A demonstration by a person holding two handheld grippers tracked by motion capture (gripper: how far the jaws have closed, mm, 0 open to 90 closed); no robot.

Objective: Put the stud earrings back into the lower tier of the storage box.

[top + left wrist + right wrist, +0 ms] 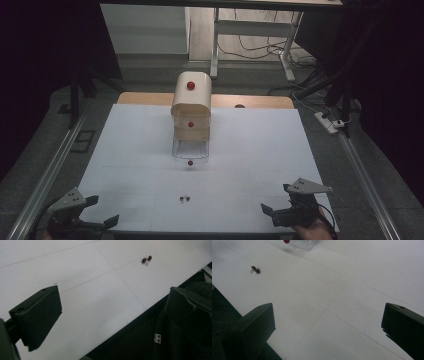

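Ahead, cream drawer unit (191,107) mid-table; two dark beads (184,198) nearer.

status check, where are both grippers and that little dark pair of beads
Left gripper open, right gripper open, both at near table edge. Small dark red bead pair lies between them, untouched. Cream drawer cabinet with red knobs behind, clear bottom drawer pulled out.
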